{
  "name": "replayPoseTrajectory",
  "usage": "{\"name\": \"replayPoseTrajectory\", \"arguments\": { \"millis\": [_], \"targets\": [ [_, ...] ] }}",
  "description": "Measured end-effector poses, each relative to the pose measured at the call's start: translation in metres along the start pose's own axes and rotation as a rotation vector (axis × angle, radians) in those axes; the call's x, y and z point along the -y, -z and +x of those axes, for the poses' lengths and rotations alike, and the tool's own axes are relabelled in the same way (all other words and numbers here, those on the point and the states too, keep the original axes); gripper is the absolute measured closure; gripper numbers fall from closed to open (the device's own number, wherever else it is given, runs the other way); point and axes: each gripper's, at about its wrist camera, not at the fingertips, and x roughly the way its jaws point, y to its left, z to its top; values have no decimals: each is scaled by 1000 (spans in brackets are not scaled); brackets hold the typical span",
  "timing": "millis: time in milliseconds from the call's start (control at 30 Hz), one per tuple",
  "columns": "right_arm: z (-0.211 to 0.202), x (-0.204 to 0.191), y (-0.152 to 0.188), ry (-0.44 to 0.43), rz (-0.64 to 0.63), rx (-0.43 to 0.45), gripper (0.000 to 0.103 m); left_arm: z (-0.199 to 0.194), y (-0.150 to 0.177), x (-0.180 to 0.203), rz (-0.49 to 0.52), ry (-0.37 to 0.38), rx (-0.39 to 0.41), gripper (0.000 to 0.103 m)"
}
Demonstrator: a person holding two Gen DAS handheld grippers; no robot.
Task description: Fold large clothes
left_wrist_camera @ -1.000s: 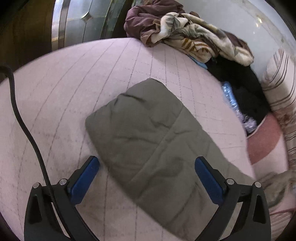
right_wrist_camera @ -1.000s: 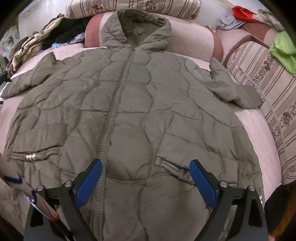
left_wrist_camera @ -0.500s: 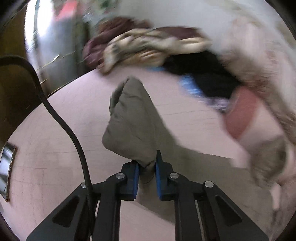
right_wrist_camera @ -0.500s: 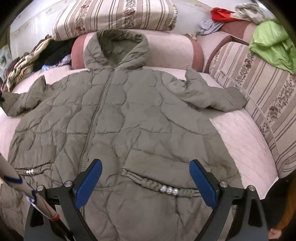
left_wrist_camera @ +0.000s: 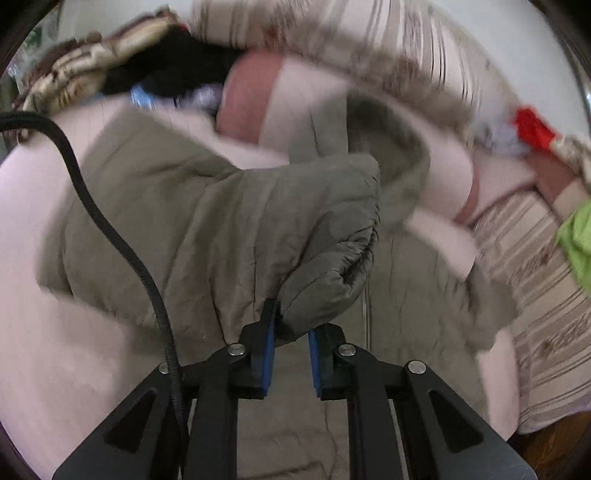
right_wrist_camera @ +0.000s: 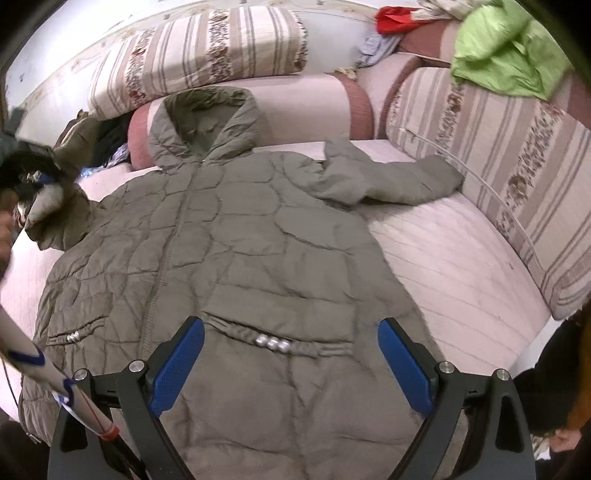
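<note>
An olive quilted hooded jacket [right_wrist_camera: 251, 243] lies front up on a pink bed, zipper shut, hood [right_wrist_camera: 207, 118] toward the pillows. My left gripper [left_wrist_camera: 290, 332] is shut on the cuff of the jacket's left sleeve [left_wrist_camera: 325, 236] and holds it lifted over the jacket body; it shows at the far left of the right wrist view [right_wrist_camera: 44, 181]. The right sleeve [right_wrist_camera: 388, 181] lies spread out to the right. My right gripper [right_wrist_camera: 291, 354] is open and empty above the jacket's lower front, near the snap buttons [right_wrist_camera: 273, 343].
Striped pillows [right_wrist_camera: 199, 55] and a pink bolster [right_wrist_camera: 314, 107] line the bed's head. A striped cushion [right_wrist_camera: 498, 166] runs along the right side, with a green cloth [right_wrist_camera: 506, 48] and a red cloth [right_wrist_camera: 395, 14] behind it. Piled clothes [left_wrist_camera: 110, 70] sit at the far left.
My left gripper closed on the sleeve cuff, lifted it and swung it right, over the jacket body. My right gripper drew back toward the hem and stayed open.
</note>
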Motion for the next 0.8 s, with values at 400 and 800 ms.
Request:
{"name": "replayPoseTrajectory", "arguments": {
  "millis": [400,800],
  "targets": [
    [9,22,-23,-156,83,-35,6,-91,104,35,174,-59,85,32],
    [144,-49,-82,-490,224,-282,19,-137,168,-4,79,-233,159,32]
  ]
}}
